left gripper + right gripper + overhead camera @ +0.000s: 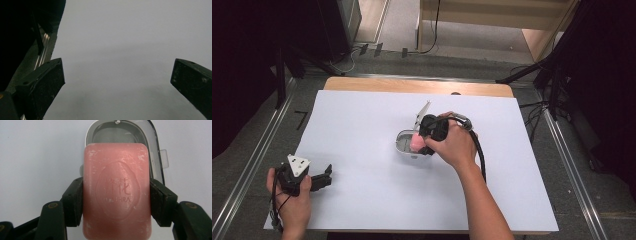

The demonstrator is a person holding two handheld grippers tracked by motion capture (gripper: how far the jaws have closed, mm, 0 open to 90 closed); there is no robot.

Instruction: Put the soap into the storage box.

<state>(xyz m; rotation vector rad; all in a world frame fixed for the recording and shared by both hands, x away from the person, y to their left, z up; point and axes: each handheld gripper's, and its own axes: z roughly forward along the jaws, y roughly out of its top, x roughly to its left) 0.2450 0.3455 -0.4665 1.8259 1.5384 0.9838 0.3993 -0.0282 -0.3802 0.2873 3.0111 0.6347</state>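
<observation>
A pink soap bar [117,192] with an embossed oval mark is clamped between the two black jaws of my right gripper [116,202]. It hangs over the open grey soap box [125,132]. From above, the soap bar [416,143] sits at the box [404,141] in the middle of the table, under my right gripper [428,136]. The box's clear lid [422,113] stands tilted up behind it. My left gripper [324,177] rests near the table's front left, open, with only white surface between its jaws in the left gripper view [117,82].
A white sheet [362,120] covers the wooden table [412,85]. Metal rails [257,150] run along both sides of the table. Black stands and cables [552,75] crowd the floor at the back right.
</observation>
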